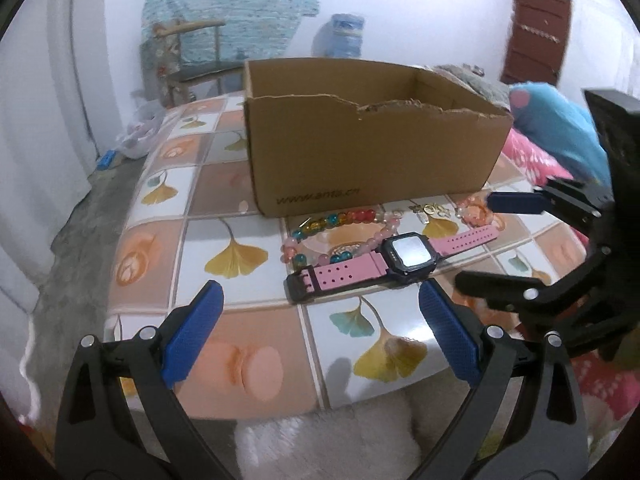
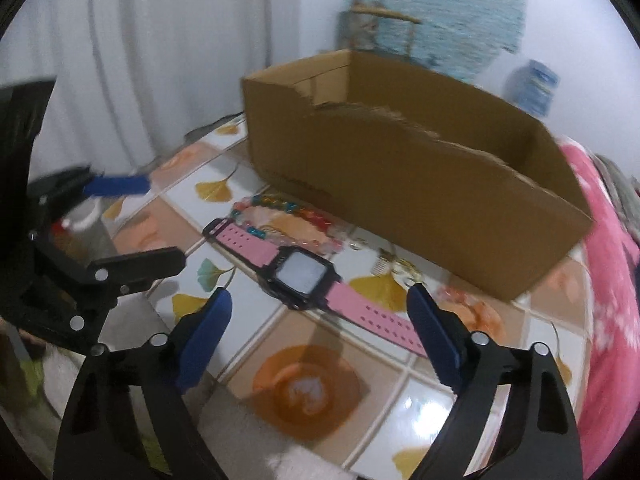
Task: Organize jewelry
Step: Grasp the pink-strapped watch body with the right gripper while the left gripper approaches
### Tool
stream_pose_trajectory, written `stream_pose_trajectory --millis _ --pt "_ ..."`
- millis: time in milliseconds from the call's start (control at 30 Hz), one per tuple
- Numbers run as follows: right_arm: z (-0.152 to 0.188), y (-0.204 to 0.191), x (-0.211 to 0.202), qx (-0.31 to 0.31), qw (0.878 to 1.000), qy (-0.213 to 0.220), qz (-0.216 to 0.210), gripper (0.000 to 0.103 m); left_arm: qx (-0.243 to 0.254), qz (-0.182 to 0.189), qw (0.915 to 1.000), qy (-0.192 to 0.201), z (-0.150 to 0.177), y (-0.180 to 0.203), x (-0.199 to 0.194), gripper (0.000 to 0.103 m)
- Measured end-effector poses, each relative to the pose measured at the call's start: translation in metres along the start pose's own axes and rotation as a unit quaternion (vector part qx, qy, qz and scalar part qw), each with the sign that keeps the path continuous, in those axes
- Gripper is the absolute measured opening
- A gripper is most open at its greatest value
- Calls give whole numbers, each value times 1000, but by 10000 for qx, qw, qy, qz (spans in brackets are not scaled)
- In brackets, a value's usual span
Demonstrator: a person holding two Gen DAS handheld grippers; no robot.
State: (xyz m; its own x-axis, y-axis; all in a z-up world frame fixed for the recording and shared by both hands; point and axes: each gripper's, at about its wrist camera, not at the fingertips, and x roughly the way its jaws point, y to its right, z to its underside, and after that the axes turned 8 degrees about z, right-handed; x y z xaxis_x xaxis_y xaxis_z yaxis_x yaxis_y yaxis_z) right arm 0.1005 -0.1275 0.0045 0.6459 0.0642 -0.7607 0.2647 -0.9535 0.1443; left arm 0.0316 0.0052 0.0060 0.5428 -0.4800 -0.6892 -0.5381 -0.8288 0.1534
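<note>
A pink-strapped watch (image 1: 406, 256) (image 2: 300, 274) with a black square case lies flat on the tiled table (image 1: 224, 240), in front of an open cardboard box (image 1: 360, 152) (image 2: 400, 184). Between watch and box lie a multicoloured bead bracelet (image 1: 340, 218) (image 2: 280, 206), a pink bead bracelet (image 1: 376, 238), small gold pieces (image 1: 428, 210) (image 2: 396, 266) and a peach bead bracelet (image 1: 474, 210) (image 2: 460, 300). My left gripper (image 1: 320, 284) (image 2: 166, 222) hangs open near the watch's buckle end. My right gripper (image 2: 320, 292) (image 1: 476, 240) is open over the other strap, its pads apart from it.
The table's near edge (image 1: 280, 400) drops to something white and fluffy. A pink blanket (image 2: 612, 280) and a blue plush (image 1: 560, 128) lie right of the box. A chair (image 1: 192, 52) and a water bottle (image 1: 344, 36) stand behind.
</note>
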Motion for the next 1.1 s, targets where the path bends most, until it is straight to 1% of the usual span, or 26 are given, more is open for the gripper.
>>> stream_pose_trajectory --millis 67,200,267,300,367,400,467,500,600,667,700,767,933,1033,1100 --pt "-3 -3 9 -227 9995 -95 -187 77 165 -21 9998 -55 -2 2 5 95" --pt "-8 -4 21 -604 9971 -197 -411 72 480 49 9988 -105 -3 3 12 94" --pt "-9 -2 26 -815 9952 -242 -479 70 684 145 9974 -156 -4 4 16 83" --pt "-10 -1 28 -889 9942 -299 -525 69 749 170 9968 -211 -4 4 19 75" --pt "-13 3 34 -956 9923 -431 -665 64 875 269 9952 -344 -4 4 26 68" --pt "-13 4 38 -982 9911 -529 -727 63 913 331 9945 -379 -4 4 27 63" --pt "-14 7 44 -1023 9882 -720 -889 55 996 460 9930 -444 -4 4 31 59" --pt "-14 8 46 -1028 9863 -809 -1004 52 1034 529 9924 -412 -3 4 31 58" --pt "-14 7 44 -1151 9842 -860 -1031 49 1124 672 9911 -236 -3 5 25 58" --pt "-12 6 42 -1247 9823 -893 -1077 42 1161 815 9898 -96 -3 4 20 58" --pt "-11 5 40 -1269 9814 -906 -1119 41 1163 880 9893 -84 -3 4 18 58" --pt "-8 3 36 -1354 9800 -917 -1137 40 1186 957 9882 -142 -3 5 17 58" --pt "0 -3 24 -1619 9734 -976 -1292 39 1272 1118 9849 -366 0 6 15 58" --pt "3 -7 18 -1794 9672 -1046 -1462 39 1409 1172 9813 -592 0 3 14 58" --pt "4 -2 14 -1794 9646 -1110 -1580 39 1571 1186 9774 -764 3 3 15 58"
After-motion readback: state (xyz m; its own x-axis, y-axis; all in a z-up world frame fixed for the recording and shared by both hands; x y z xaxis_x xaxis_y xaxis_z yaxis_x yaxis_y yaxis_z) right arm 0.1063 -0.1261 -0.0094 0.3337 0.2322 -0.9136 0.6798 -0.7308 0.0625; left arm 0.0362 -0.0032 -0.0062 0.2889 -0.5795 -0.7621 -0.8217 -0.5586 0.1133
